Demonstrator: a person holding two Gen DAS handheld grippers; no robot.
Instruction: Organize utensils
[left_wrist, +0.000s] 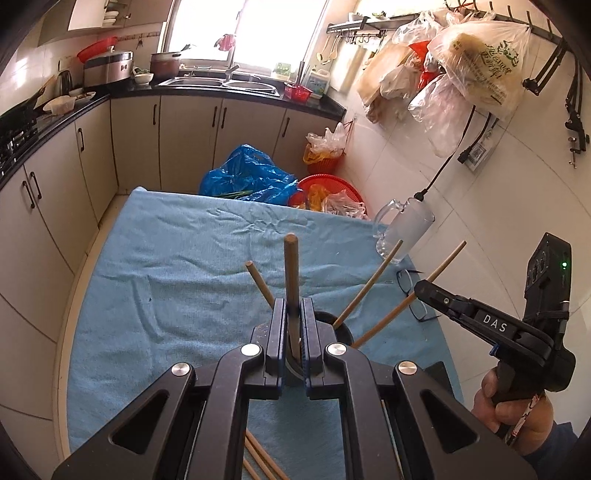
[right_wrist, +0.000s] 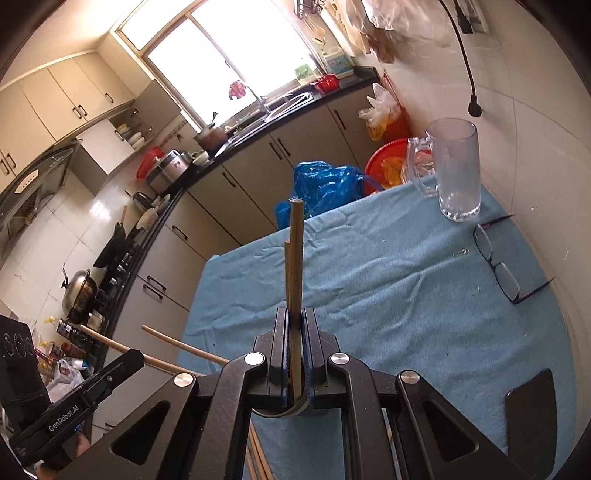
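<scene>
Chopsticks loose on the tabletop (left_wrist: 264, 463) at 6 o'clock in the left wrist view, partly under the gripper body, lying on the blue towel (left_wrist: 177, 258).

Left gripper (left_wrist: 294, 332) closed on one upright wooden chopstick (left_wrist: 291, 273), its tip rising toward 12 o'clock. Directly behind the jaws sits a dark round holder (left_wrist: 341, 326), mostly hidden; three more chopsticks lean out of it, one toward 11 o'clock (left_wrist: 260, 282), two toward 1–2 o'clock (left_wrist: 369, 286). The clamped stick's lower end is hidden between the jaws; whether it reaches into the holder cannot be told.

Right gripper (right_wrist: 294, 332) closed on a wooden chopstick (right_wrist: 295, 258) held upright, with a second thinner stick just beside it on the left; whether both are clamped cannot be told. A grey curved rim (right_wrist: 291, 411) shows below the jaws. In the left wrist view the right gripper appears at 3–4 o'clock (left_wrist: 421, 287), beside the holder.

Further out at 2 o'clock: black-framed glasses (right_wrist: 496, 264) flat on the towel, then a clear glass mug (right_wrist: 456, 170) upright near the far tabletop corner. A dark flat object (right_wrist: 532, 417) lies at 4 o'clock.

Beyond the tabletop edge: blue plastic bag (left_wrist: 245, 173), red basin (left_wrist: 328, 190), cabinets and a sink under a bright window (left_wrist: 243, 29).
</scene>
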